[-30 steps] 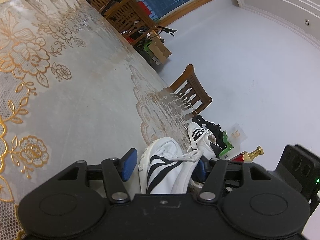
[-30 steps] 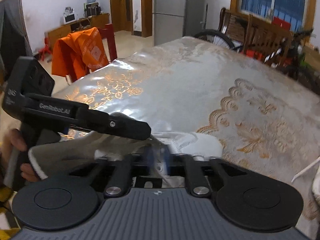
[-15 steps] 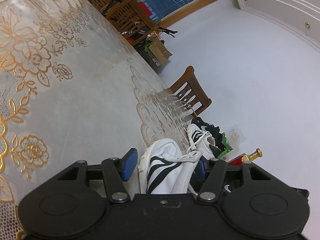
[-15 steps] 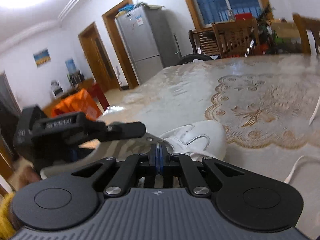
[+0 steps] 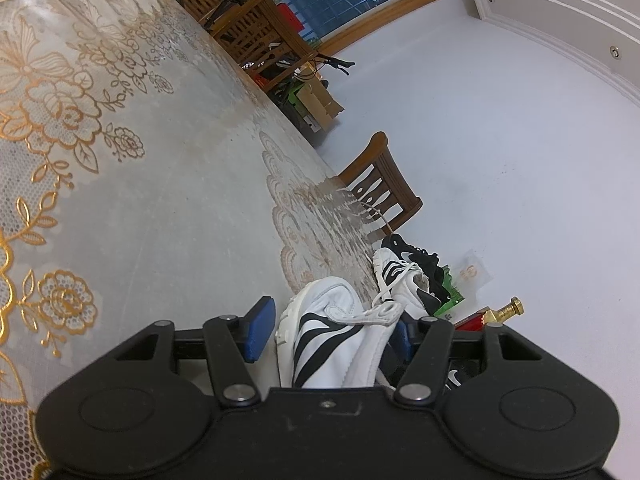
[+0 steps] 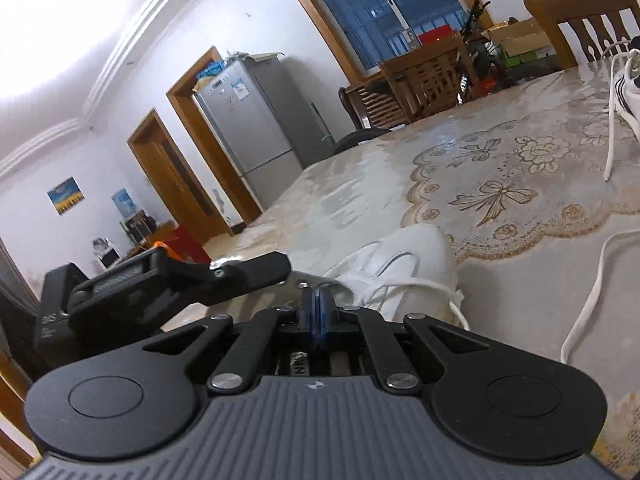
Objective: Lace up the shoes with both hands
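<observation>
A white shoe with black stripes (image 5: 320,344) lies on the lace tablecloth (image 5: 160,200), and my left gripper (image 5: 332,330) is shut on it, one blue pad (image 5: 260,328) against the sole. The same white shoe (image 6: 412,256) fills the lower middle of the right wrist view, where a left gripper finger (image 6: 248,270) reaches over it. Just behind it my right gripper (image 6: 318,312) is shut, pads together, with no lace visible between them. A lace end (image 6: 454,304) trails from the shoe. A loose white lace (image 6: 588,292) lies on the table to the right.
A second white striped shoe (image 5: 396,276) and a black shoe (image 5: 416,256) sit at the table's far edge beside a green box (image 5: 450,300) and a gold-capped bottle (image 5: 500,312). Wooden chairs (image 5: 380,188) line that edge. A fridge (image 6: 256,120) stands beyond the table.
The right gripper has rolled and sunk closer to the shoe, and it has left the left wrist view. The left gripper and the shoe have stayed put.
</observation>
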`<state>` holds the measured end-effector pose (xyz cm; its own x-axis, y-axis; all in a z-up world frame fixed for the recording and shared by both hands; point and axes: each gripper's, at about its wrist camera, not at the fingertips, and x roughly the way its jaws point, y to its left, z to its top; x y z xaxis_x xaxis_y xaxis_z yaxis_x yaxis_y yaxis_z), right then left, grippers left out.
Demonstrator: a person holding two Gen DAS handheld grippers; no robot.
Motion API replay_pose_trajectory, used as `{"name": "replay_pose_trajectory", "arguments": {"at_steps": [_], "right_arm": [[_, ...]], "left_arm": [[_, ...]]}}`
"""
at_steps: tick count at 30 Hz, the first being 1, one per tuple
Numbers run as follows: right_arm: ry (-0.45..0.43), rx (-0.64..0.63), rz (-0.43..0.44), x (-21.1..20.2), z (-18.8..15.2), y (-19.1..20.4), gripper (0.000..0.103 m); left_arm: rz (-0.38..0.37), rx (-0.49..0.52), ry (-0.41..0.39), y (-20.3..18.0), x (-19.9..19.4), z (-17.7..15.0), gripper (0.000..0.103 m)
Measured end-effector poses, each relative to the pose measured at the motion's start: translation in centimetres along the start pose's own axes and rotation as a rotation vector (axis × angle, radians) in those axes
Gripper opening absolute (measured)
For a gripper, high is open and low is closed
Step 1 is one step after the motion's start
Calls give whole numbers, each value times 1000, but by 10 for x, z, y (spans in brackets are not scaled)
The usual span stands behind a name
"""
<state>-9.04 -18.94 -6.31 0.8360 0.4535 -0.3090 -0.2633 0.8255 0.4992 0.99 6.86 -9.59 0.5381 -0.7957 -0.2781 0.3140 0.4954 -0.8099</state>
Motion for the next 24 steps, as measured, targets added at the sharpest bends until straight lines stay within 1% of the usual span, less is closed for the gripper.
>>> {"name": "replay_pose_trajectory", "arguments": {"at_steps": [3,8,14,19,24], "right_arm": [[-11,30,4,0,-1,-3,1],[-29,87,5,1,-2,-6,1],[-54,141,-19,0,-6,-4,1],[-82,216,8,0,-10,-10,1],[-103,264,-1,1,-11,-10,1]], "left_arm": [[-1,1,1,6,-5,0,56],[-1,1,1,4,-4,0,56],[0,2,1,1,-3,0,56],[1,2,0,1,-2,-1,56],[-3,4,4,1,-1,-2,56]]}}
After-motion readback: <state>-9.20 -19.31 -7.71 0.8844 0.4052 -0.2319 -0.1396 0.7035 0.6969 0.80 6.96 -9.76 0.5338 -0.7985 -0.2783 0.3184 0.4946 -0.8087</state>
